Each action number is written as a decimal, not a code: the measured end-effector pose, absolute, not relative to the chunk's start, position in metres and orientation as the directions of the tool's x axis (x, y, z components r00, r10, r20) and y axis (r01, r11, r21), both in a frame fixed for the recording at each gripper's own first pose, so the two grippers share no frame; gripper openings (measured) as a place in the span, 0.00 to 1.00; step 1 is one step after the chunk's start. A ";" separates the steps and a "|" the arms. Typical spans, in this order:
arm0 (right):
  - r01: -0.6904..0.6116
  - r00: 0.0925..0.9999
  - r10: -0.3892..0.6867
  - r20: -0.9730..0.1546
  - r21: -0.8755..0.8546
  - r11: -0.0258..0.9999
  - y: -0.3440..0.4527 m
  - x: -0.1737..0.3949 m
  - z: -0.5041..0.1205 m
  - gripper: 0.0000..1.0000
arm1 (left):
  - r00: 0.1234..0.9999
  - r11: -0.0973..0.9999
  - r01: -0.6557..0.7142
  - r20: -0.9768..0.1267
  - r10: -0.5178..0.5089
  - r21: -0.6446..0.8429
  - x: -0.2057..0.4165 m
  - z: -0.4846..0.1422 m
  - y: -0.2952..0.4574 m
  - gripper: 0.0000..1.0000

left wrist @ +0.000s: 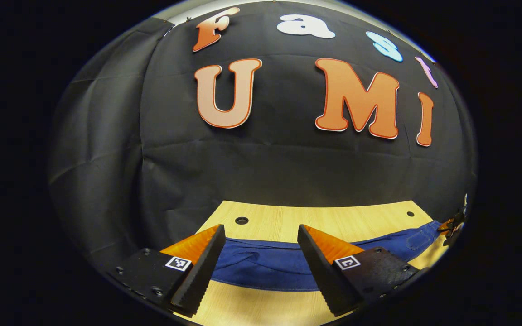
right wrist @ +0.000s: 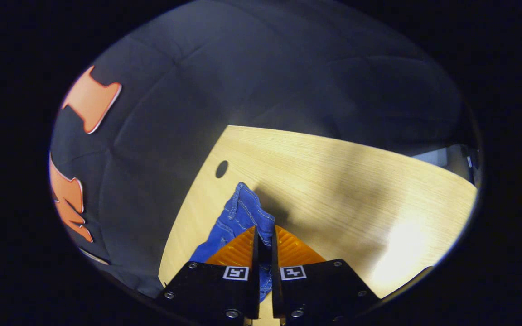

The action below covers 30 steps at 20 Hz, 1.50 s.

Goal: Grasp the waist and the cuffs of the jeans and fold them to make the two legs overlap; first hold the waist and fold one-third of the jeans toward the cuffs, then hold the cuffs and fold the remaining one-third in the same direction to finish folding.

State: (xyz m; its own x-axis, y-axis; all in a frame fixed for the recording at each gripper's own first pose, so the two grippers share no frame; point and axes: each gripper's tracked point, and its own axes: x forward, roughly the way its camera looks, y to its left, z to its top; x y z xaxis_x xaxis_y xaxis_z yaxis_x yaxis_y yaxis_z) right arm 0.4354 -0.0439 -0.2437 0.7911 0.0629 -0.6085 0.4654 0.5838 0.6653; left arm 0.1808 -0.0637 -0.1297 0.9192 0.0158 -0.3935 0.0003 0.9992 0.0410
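**One end pinched, the other end still free: the fold can go lopsided**

The biggest risk lies with the jeans (left wrist: 265,265) as a whole. They stretch as a long blue band across the wooden table (left wrist: 315,217), and only one end appears to be held. If the held end is lifted or carried before the other end is gripped, the cloth will likely drag across the tabletop, twist, and leave the two legs out of line, spoiling the overlap that the task wants. A second risk is a shallow bite: in the right gripper view the denim sits in a narrow slot near the fingertips, so a firm tug could pull it free.

The left gripper (left wrist: 261,246) hovers low above the near edge of the band with its fingers spread wide, nothing between them and no clear contact with the cloth. From here it could close on a single layer, or on too thin a fold, and the hem would slip out during the swing.

The right gripper (right wrist: 264,240) has its fingers pressed nearly together on a bunched end of the denim (right wrist: 240,210), which stands up from between them with stitched seams showing; whether this end is the waist or the cuffs I cannot tell. In the left gripper view the same gripper appears small at the far right end of the band
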 end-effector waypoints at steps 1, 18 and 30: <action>0.442 0.809 0.063 -0.584 0.676 0.590 -0.037 0.437 -0.227 0.11 | 0.918 0.999 0.003 -0.395 0.013 0.039 0.180 -0.129 -0.062 0.99; 0.068 0.904 0.261 -0.337 0.718 0.692 0.260 0.410 -0.033 0.11 | 0.928 0.996 0.088 -0.362 -0.083 -0.003 0.195 -0.128 -0.026 0.99; -0.023 0.754 0.426 -0.500 0.628 0.778 0.467 0.389 -0.125 0.11 | 0.917 0.995 0.097 -0.388 -0.098 -0.022 0.194 -0.137 -0.011 1.00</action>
